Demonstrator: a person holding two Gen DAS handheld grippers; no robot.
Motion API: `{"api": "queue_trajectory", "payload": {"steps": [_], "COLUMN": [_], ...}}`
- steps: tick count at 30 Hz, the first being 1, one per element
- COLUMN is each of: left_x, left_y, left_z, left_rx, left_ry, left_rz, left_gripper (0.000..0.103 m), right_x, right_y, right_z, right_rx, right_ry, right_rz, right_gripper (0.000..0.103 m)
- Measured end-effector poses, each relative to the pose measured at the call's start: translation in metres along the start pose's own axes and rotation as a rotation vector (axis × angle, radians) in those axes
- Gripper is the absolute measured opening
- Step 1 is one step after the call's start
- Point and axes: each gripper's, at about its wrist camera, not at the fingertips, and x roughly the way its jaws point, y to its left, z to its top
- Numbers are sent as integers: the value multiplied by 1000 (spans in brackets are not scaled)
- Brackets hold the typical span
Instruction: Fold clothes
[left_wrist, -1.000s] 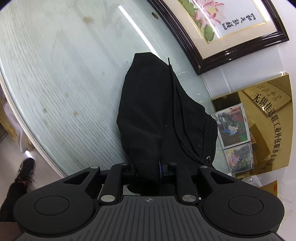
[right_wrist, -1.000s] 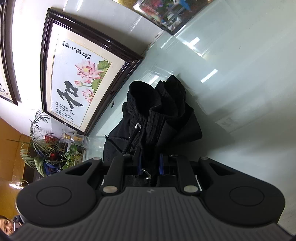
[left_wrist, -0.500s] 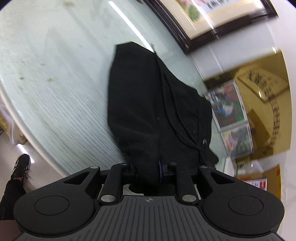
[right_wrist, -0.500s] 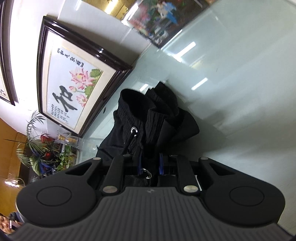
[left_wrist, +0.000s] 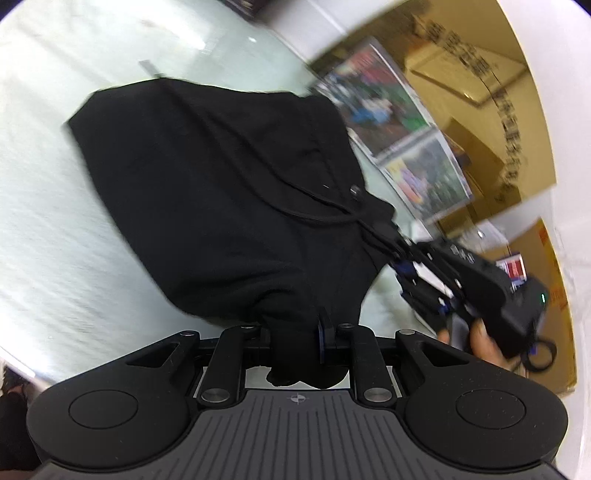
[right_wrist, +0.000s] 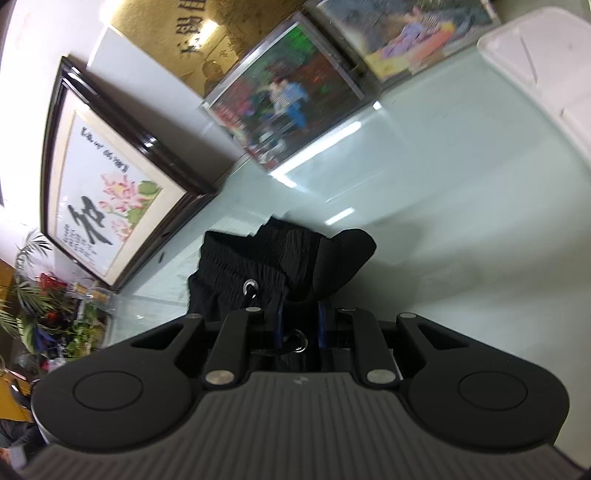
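Glass-topped table (left_wrist: 48, 221) backs onto a wall of framed pictures, and on it lies a pair of black drawstring shorts (left_wrist: 207, 192), partly lifted. Left gripper (left_wrist: 295, 341) pinches a bunched corner; right gripper (right_wrist: 299, 328) is clamped on the gathered waistband, probably near an eyelet. Cloth looks light, limp and sag-prone, so waistband and hem edges give the firmest hold.

Matte black left gripper (left_wrist: 295, 332), blue-edged jaws, silver screws.
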Motion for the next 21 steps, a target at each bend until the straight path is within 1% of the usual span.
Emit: {"api": "queue_trajectory", "payload": {"steps": [6,12,15,17,18,19,20,21], "left_x": [37,57,65,66,67,68,69,68], "left_y": [-34,-57,-65,-66,-66,-67,-67,-68], "left_z": [-10,-23,-27,-31,-33,-36,-40,-43], "left_rx": [45,69,80,87,91,102,113,127], "left_ry": [11,-3,1,35,52,65,76,75], "left_rz": [-26,-23,-13,-23,-29,-31,-32,-26], "left_gripper": [19,20,25,38,42,52,59,60], "right_x": [4,17,26,32,35,37,38,39], "right_y": [-12,-14,-16,-18,-19,-19,-18,-18], "right_z": [33,63,76,82,85,86,87,88], "right_rx": [-54,-119,-132,-135,-141,-151,-162,-170], "right_ry": [-8,-11,-2,4,1,-4,-9,-19], "right_rz": [-34,-53,-60,-74,-79,-86,-93,-106], "right_gripper": [18,18,18,18,18,18,19,23]}}
